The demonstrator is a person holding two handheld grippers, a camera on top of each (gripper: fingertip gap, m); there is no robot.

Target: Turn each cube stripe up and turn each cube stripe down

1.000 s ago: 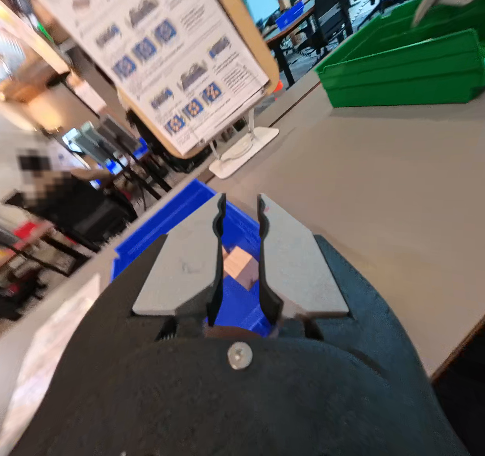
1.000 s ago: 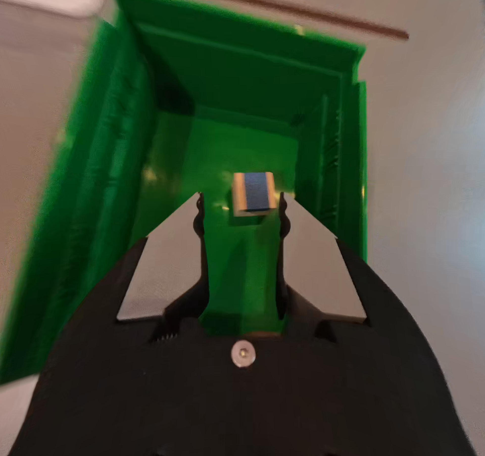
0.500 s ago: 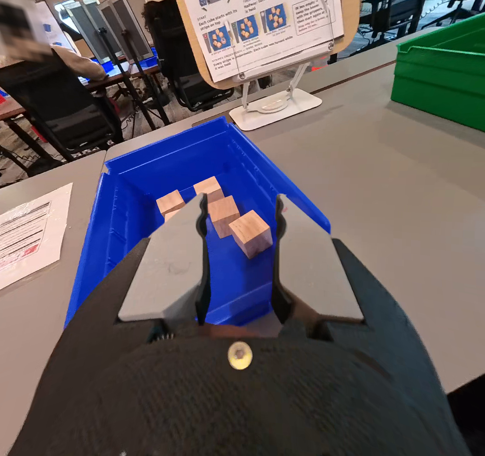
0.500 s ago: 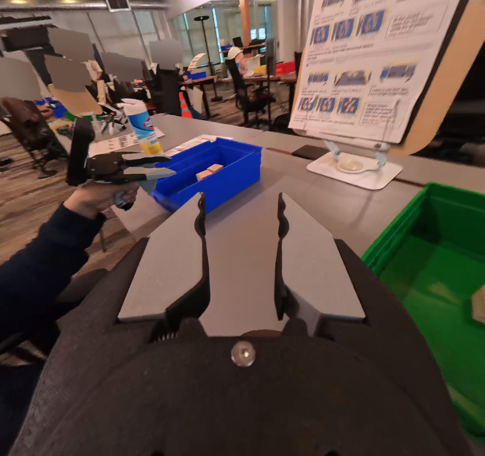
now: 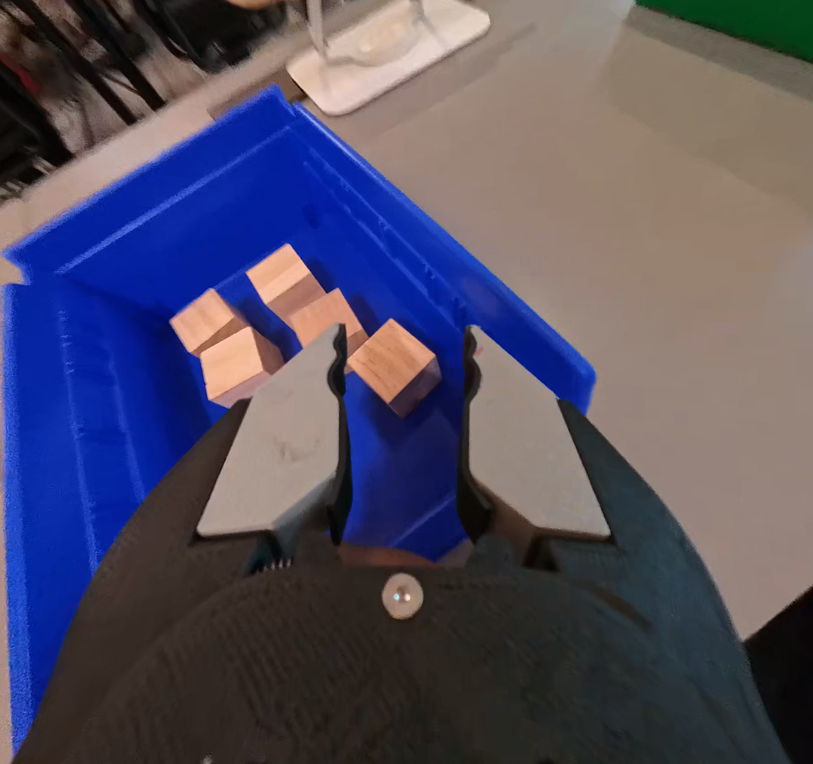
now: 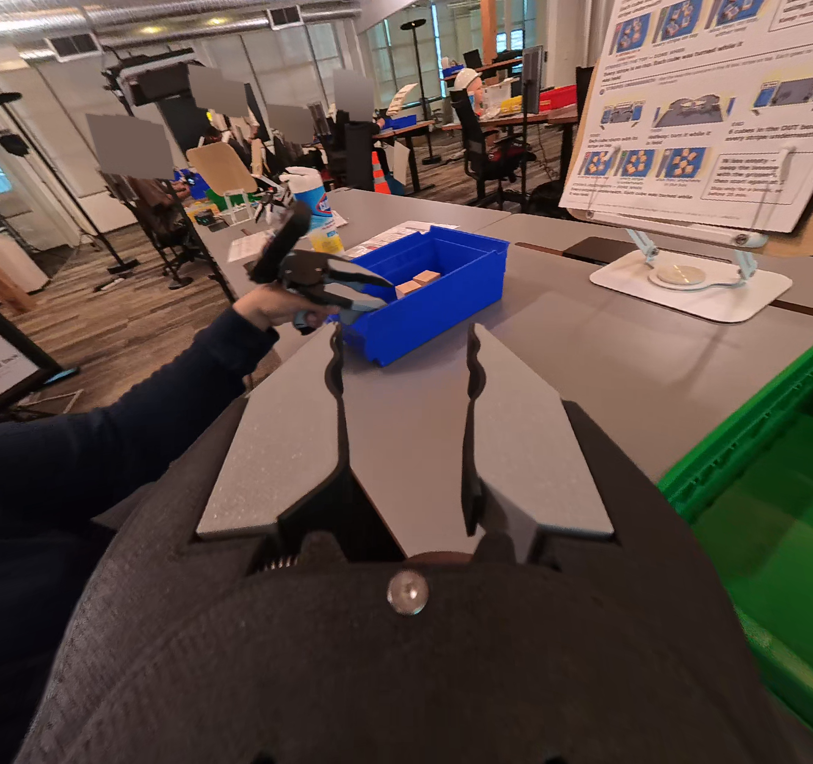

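Several plain wooden cubes lie in the blue bin (image 5: 132, 268), no stripe showing on their top faces. The nearest cube (image 5: 391, 364) sits just beyond my left gripper (image 5: 402, 336), which is open and empty above the bin, pointing down into it. My right gripper (image 6: 402, 334) is open and empty, held over the grey table (image 6: 594, 356) beside the green bin (image 6: 748, 457). In the right wrist view the blue bin (image 6: 435, 303) stands farther off with cubes (image 6: 415, 283) inside, and the left gripper (image 6: 374, 298) hovers at its near end, held by a hand.
A white stand (image 6: 690, 285) holding an instruction sheet (image 6: 712, 96) stands behind the bins; its base also shows in the left wrist view (image 5: 387, 48). A wipes canister (image 6: 316, 215) and papers lie beyond the blue bin. Open table lies between the two bins.
My left gripper opened wider and came down closer over the cubes in the blue bin. My right gripper swung up out of the green bin and now points across the table.
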